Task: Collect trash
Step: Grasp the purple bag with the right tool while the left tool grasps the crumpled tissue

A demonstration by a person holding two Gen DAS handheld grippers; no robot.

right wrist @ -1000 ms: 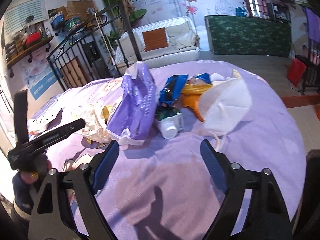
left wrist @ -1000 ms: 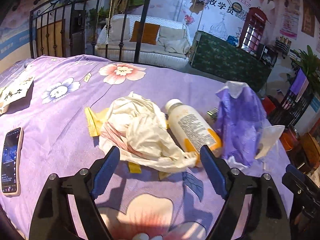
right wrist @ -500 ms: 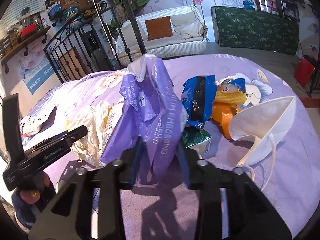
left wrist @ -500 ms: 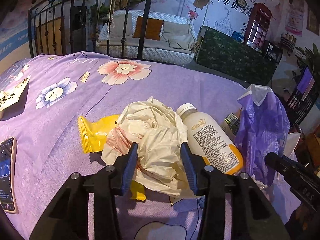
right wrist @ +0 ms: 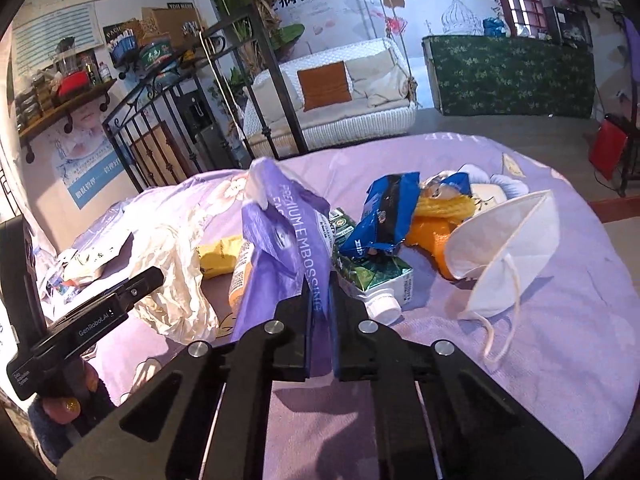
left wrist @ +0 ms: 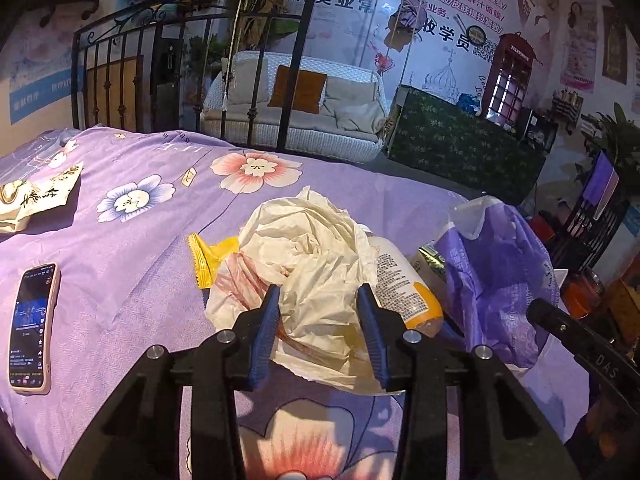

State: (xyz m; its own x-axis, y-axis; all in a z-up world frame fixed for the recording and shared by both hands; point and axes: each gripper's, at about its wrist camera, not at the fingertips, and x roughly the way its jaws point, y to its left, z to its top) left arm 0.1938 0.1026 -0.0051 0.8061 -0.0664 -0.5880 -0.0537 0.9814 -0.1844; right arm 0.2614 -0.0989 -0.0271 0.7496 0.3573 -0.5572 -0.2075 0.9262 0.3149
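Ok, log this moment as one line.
left gripper: closing on crumpled paper | right gripper: shut on purple bag | both on bed

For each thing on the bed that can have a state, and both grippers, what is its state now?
left gripper: jaws just closed, gripping the crumpled paper
right gripper: shut on the purple bag
purple bag: standing up, crumpled
bottle: lying on its side
phone: screen lit, face up
face mask: lying open
carton: tipped over
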